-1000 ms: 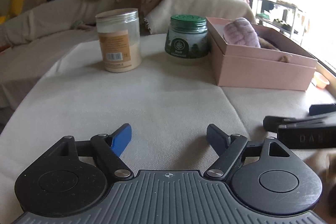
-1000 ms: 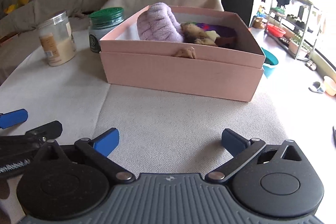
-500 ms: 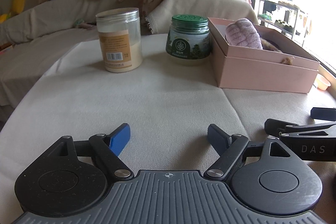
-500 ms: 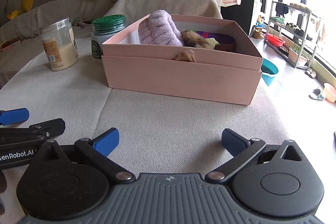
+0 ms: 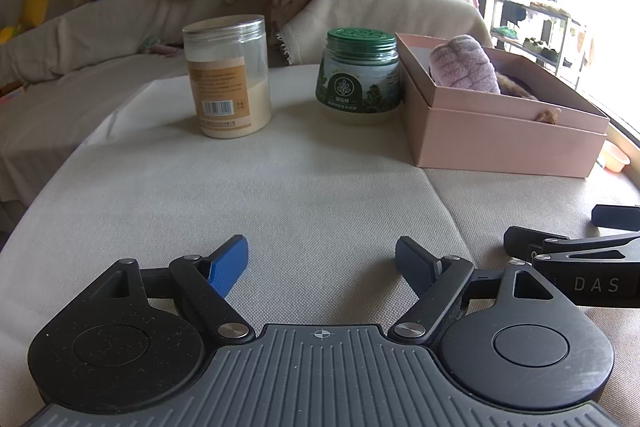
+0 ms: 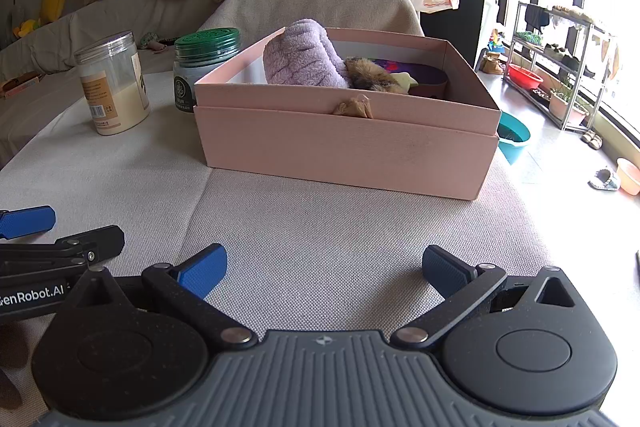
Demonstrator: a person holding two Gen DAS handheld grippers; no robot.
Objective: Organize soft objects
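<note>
While both our grippers hovered spread wide and empty over the cloth-covered table (image 6: 340, 247), the left gripper (image 5: 322, 263) beside the right gripper (image 6: 324, 271), nothing lay between us and the pink box (image 6: 344, 143). A clear jar (image 5: 228, 75) and a green-lidded jar (image 5: 360, 75) stood left of it. Inside, the purple plush (image 6: 302, 61) leaned upright at the box's left end, beside a brown furry toy (image 6: 370, 75).

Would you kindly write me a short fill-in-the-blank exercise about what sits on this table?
1. The purple plush toy lies inside the ____ box.
2. The jar touching the box has a ____ lid.
3. Both the left gripper and the right gripper are ____, holding nothing.

Missing words: pink; green; open
</note>
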